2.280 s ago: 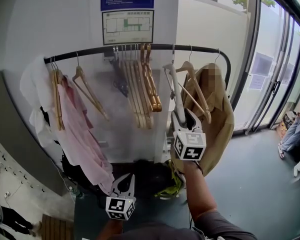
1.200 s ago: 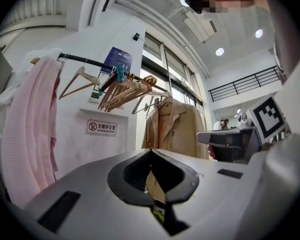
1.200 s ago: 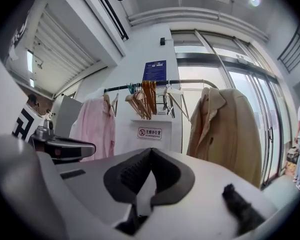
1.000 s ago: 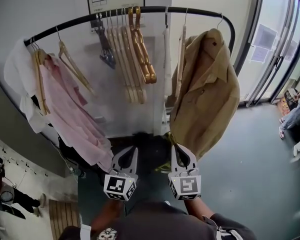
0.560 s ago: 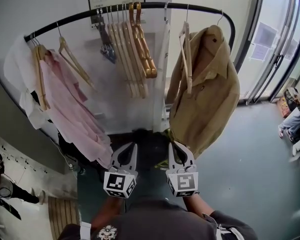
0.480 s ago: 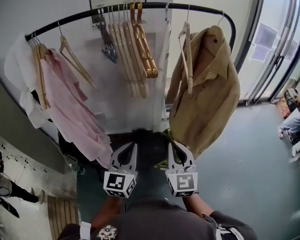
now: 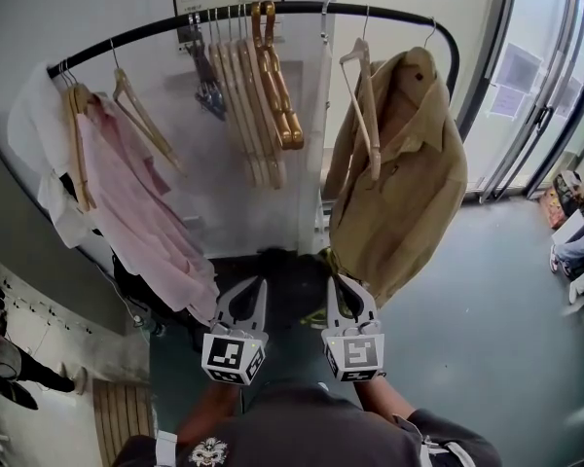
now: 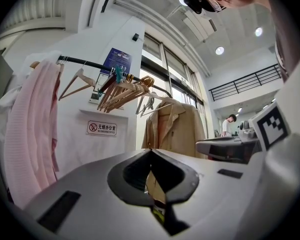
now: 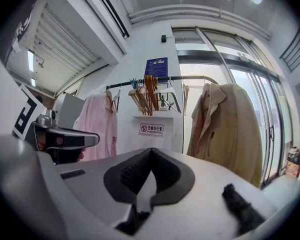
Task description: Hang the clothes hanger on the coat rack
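Observation:
The white clothes hanger (image 7: 323, 90) hangs edge-on from the black rail (image 7: 273, 10) of the coat rack, between a bunch of wooden hangers (image 7: 268, 95) and a single wooden hanger (image 7: 362, 100) beside a tan shirt (image 7: 409, 183). No gripper touches it. My left gripper (image 7: 257, 282) and right gripper (image 7: 337, 280) are held low and side by side, well below the rail and pointing at the rack. Both are shut and hold nothing. In the gripper views, the left gripper (image 8: 151, 150) and the right gripper (image 9: 150, 150) each have their tips together.
A pink shirt (image 7: 146, 222) and a white garment (image 7: 39, 154) hang at the rail's left end, with a bare wooden hanger (image 7: 146, 129) beside them. Glass doors (image 7: 535, 115) stand to the right. A person's legs (image 7: 574, 246) show at the far right edge.
My right gripper, earlier raised at the rail with the white hanger, has come down beside the left one, and the hanger stays on the rail. The single wooden hanger has swung slightly.

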Action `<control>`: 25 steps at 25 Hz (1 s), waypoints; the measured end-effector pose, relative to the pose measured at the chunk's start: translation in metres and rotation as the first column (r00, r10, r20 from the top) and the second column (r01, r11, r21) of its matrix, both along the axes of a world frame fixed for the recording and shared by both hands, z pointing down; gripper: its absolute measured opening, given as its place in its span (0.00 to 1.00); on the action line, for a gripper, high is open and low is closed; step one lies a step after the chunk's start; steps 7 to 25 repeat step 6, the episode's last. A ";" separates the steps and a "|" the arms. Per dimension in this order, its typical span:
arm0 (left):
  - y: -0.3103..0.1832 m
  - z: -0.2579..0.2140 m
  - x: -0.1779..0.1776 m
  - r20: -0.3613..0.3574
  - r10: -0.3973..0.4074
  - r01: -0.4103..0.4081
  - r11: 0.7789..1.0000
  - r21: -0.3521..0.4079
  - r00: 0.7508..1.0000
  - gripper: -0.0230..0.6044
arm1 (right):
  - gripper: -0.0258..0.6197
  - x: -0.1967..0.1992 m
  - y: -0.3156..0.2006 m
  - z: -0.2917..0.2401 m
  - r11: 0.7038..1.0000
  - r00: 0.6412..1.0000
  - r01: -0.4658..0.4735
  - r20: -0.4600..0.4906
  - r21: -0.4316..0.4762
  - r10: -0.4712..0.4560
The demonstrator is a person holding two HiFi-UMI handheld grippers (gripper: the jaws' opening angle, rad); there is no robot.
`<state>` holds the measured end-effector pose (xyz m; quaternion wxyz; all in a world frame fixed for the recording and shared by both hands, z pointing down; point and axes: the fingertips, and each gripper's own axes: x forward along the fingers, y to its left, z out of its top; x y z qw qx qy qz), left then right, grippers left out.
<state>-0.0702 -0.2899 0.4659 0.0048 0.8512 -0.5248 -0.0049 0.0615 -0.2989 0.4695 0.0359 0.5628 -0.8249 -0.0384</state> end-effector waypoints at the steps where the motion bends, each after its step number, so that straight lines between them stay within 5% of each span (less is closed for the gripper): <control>1: 0.000 0.000 0.000 0.001 0.000 0.000 1.000 0.000 1.000 0.05 | 0.06 0.001 0.000 0.000 1.000 1.000 -0.001 0.000 0.001 0.001; 25: -0.001 -0.001 0.000 0.002 -0.006 0.006 1.000 0.006 1.000 0.05 | 0.06 0.003 -0.002 0.000 1.000 1.000 -0.004 -0.003 0.002 0.004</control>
